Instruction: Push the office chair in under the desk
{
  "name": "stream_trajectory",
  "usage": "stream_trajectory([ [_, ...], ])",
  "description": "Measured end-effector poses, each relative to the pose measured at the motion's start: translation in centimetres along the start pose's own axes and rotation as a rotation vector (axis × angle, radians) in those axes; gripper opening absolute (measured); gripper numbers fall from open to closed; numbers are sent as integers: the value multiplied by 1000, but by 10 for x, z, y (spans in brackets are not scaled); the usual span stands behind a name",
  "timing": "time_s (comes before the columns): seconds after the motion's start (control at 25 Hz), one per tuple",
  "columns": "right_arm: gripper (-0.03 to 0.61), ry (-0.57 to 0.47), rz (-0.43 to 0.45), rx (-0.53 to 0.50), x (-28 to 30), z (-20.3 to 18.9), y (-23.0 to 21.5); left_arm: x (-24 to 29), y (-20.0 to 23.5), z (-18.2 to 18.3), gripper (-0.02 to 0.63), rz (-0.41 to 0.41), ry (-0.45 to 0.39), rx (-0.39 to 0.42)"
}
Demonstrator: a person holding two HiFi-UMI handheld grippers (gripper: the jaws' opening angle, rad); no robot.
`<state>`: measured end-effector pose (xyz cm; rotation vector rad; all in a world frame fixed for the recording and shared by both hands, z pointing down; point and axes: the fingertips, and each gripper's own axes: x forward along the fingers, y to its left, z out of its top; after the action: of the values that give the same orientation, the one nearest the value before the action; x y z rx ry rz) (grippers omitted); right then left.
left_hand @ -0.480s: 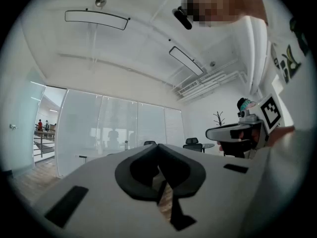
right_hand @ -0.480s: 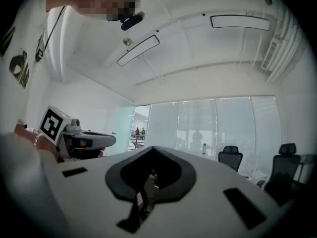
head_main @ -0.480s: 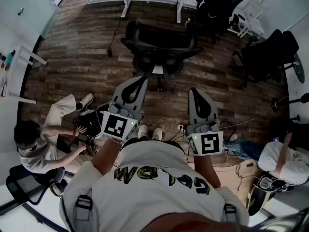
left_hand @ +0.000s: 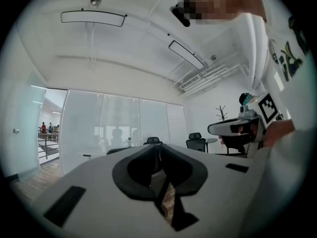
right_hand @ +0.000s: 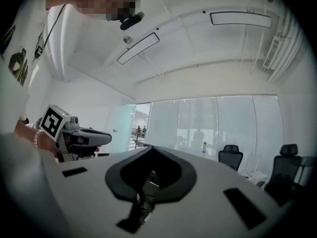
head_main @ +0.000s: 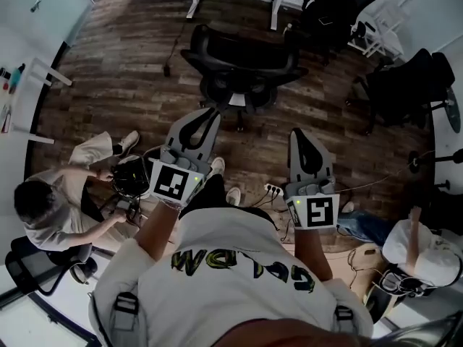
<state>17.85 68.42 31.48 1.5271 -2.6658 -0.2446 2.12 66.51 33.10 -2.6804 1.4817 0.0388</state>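
Office chair point(head_main: 242, 67) stood upper centre, just before the desk point(head_main: 194, 2). Spare chairs point(head_main: 405, 85) crowded upper right, seated person point(head_main: 51, 208) lower left. Left gripper point(head_main: 210, 114) and right gripper point(head_main: 299, 134) were closed, empty.

Head camera: steeply down over chair point(head_main: 239, 67), floor point(head_main: 123, 85). 2 gripper cameras: level, both facing far glass wall point(left_hand: 119, 128).

Bare floor point(head_main: 264, 147) lies open before the office chair point(head_main: 242, 67).
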Motion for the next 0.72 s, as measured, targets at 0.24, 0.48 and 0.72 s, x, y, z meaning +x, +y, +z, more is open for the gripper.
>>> stream_trajectory([
  [0.24,9,14,3,0,43,-9,-1,22,38,-14,46,2,11,-7],
  [0.48,9,12,2,-6,117,-11,-6,64,98,-26,46,-8,17,-38],
  [0.72,11,26,-24,-20,173,-19,-38,114,145,-36,46,-27,23,-9],
])
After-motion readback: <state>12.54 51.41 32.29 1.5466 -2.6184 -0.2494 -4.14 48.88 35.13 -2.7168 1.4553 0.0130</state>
